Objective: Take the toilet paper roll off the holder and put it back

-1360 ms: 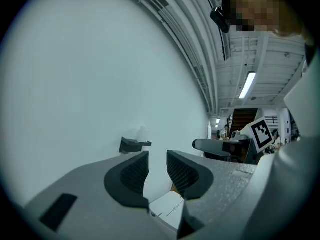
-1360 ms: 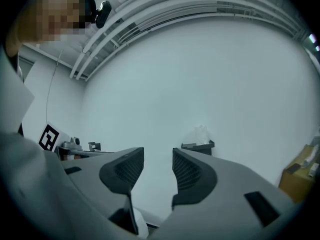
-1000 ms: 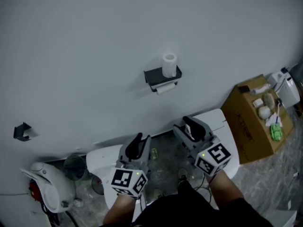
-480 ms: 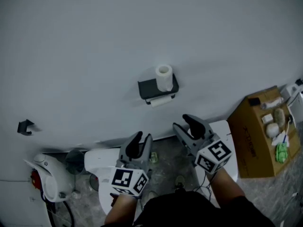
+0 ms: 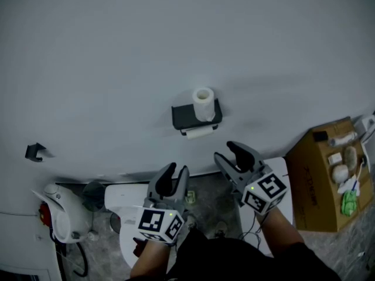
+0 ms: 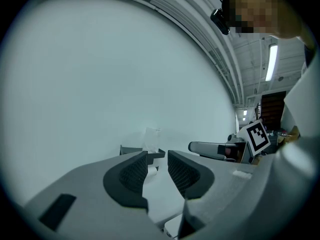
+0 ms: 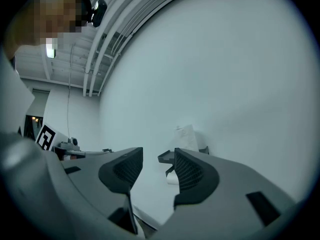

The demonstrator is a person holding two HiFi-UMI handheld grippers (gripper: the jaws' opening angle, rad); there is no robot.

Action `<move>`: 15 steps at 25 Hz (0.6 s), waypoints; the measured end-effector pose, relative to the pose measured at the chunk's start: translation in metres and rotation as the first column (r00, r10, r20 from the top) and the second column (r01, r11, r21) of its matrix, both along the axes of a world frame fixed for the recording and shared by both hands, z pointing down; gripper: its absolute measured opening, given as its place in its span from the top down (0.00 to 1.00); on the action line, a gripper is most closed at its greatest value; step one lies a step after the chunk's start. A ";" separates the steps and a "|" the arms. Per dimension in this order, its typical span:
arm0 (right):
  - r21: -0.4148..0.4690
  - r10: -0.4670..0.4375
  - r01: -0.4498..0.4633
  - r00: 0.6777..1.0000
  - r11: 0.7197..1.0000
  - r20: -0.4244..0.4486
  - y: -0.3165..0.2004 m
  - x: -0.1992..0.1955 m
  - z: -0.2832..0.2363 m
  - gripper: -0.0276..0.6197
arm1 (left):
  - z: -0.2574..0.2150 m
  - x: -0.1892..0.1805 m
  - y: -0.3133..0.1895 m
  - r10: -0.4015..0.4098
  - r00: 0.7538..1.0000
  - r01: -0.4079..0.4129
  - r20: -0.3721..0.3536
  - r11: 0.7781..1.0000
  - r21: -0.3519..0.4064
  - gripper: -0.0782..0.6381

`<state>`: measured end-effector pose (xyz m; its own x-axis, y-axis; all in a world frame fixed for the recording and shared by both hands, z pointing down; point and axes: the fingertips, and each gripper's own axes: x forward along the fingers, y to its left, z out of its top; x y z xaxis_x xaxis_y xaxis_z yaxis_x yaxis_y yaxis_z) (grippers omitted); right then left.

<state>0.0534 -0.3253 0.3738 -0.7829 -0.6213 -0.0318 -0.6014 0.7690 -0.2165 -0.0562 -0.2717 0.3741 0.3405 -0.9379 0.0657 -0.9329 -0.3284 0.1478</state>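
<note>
The toilet paper roll (image 5: 203,103) stands upright on top of the dark holder (image 5: 184,116), which is fixed to the white wall (image 5: 117,51). A second white roll (image 5: 200,132) lies on its side just under the holder. Both grippers are low down, well apart from the holder and pointing at the wall: the left gripper (image 5: 177,170) has its jaws a little apart with nothing between them, and they have just been opening, while the right gripper (image 5: 225,152) has its jaws apart too and holds nothing.
</note>
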 end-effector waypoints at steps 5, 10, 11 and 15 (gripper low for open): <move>0.004 0.012 -0.012 1.000 1.000 -0.012 -0.015 -0.006 0.000 0.65 | 0.002 -0.008 -0.014 0.011 1.000 -0.011 -0.006 1.000 0.006 0.74; 0.006 0.058 -0.057 0.998 0.998 -0.024 -0.037 -0.014 -0.003 0.61 | 0.000 -0.017 -0.035 0.051 0.999 -0.051 -0.013 0.999 0.017 0.73; 0.005 0.068 -0.068 0.997 0.998 -0.027 -0.043 -0.016 -0.003 0.60 | -0.001 -0.020 -0.041 0.061 0.998 -0.061 -0.015 0.998 0.020 0.73; -0.002 0.111 -0.112 0.993 0.994 -0.031 -0.064 -0.028 -0.003 0.58 | -0.002 -0.034 -0.062 0.102 0.995 -0.101 -0.017 0.994 0.028 0.73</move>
<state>0.0250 -0.3898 0.3704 -0.7093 -0.7048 -0.0063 -0.6898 0.6960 -0.1995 -0.0900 -0.3342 0.3719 0.4349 -0.8999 0.0339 -0.8918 -0.4251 0.1546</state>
